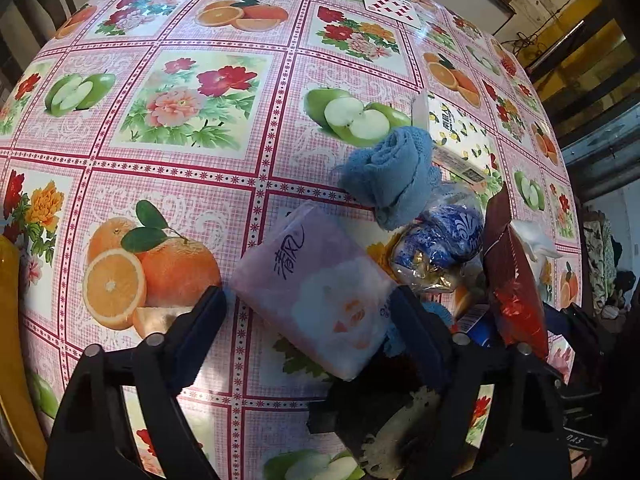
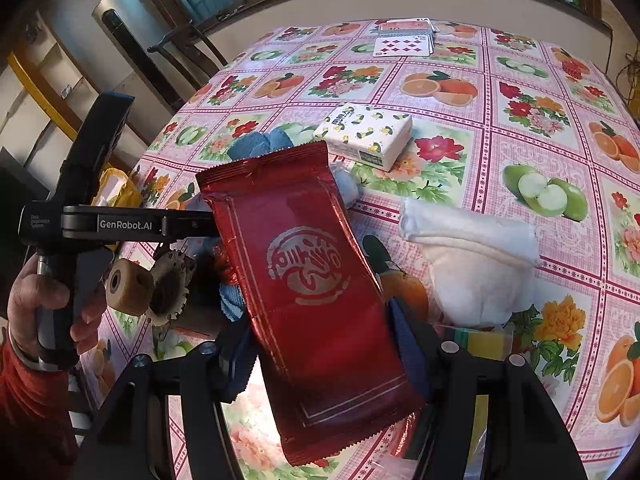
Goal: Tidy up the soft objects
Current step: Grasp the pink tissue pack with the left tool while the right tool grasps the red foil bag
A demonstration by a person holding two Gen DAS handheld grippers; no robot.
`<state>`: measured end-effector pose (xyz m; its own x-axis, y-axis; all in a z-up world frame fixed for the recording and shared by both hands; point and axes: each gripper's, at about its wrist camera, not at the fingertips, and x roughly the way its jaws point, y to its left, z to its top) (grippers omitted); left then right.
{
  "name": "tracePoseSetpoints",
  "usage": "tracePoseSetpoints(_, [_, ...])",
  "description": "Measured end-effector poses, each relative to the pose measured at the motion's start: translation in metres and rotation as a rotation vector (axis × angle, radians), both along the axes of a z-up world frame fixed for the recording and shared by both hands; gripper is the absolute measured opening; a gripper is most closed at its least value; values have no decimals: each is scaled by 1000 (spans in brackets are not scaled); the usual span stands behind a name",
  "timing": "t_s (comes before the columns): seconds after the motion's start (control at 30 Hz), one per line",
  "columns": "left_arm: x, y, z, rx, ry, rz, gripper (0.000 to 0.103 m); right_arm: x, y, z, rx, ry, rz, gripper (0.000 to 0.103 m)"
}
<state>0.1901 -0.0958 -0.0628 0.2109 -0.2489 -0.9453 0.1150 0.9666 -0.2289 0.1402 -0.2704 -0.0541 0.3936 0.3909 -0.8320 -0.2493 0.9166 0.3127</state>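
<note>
Right gripper (image 2: 320,356) clamps the red foil pouch (image 2: 312,280) across its width; long axis runs forward, away from the jaws, lifted over the table (image 2: 520,80). Glossy, crinkled, serrated ends. Left gripper (image 1: 308,320) spread wide, straddling the pink tissue pack (image 1: 320,292), soft film, lying flat, skewed to the jaws. Blue towel (image 1: 396,172), rolled terry, just beyond.

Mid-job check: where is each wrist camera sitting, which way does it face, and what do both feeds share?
Left wrist: rides the left gripper, facing forward and down over the tablecloth; its open jaws flank a pale tissue pack.
Right wrist: rides the right gripper, facing across the table, jaws shut on a red packet; a hand shows.
Shared: red packet, blue towel, white lemon-print tissue pack, playing cards.
</note>
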Motion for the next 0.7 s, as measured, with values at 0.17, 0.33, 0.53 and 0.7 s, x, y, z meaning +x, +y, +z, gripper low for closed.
tracePoseSetpoints(0.17, [-4,16,4,-80,7,-11,41,-2,-4,0,60,15,-20,63])
tracePoseSetpoints(0.33, [-17,30,16,-82,-41,-3,28,-6,-7,4,121,14,-49,60])
tracePoseSetpoints(0.53, [-26,47,24,-113,-65,6,25,-9,-5,7,182,26,-81,59])
tracePoseSetpoints(0.7, [-32,61,44,-142,-108,21,25,-11,-2,24,194,-3,-97,57])
